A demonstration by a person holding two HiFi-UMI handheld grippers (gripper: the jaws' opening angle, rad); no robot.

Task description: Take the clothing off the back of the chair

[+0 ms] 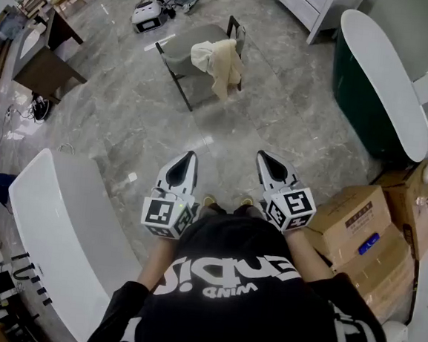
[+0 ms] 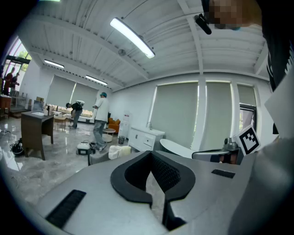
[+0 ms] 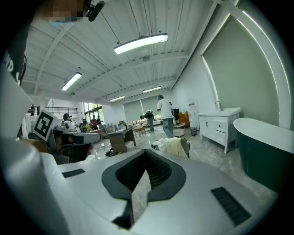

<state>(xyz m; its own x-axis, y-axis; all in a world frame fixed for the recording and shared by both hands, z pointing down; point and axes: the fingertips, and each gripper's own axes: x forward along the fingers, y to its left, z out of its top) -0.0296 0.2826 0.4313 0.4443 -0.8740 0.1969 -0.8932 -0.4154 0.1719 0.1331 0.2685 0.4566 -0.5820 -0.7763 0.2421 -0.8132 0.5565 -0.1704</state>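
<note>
Head view shows the clothing (image 1: 223, 63), a cream garment, draped over the back of a grey chair (image 1: 178, 48) that stands on the marble floor (image 1: 224, 138) well ahead of the person. The left hand-held gripper (image 1: 187, 163) and the right hand-held gripper (image 1: 268, 164) are both held near the body, far from the chair. Each gripper view shows its jaws closed to a narrow slit with nothing between them.

Risks noted, as judgement:
- Neither hand-held gripper can take cloth as it stands; a reach made without opening the jaws would only push the garment.
- The garment hangs in loose folds down one side. A pinch on a single thin layer may slip and drop it to the floor.
- The chair looks light. A pull across the back rather than upward could snag the cloth and drag or tip it.

Surroundings: the floor between person and chair is open. Cardboard boxes (image 1: 351, 216) sit just right of the person, with a green bathtub (image 1: 371, 76) beyond them. A white curved surface (image 1: 61, 213) lies to the left. A small device (image 1: 147, 15) with cables rests past the chair. None blocks the direct approach.
</note>
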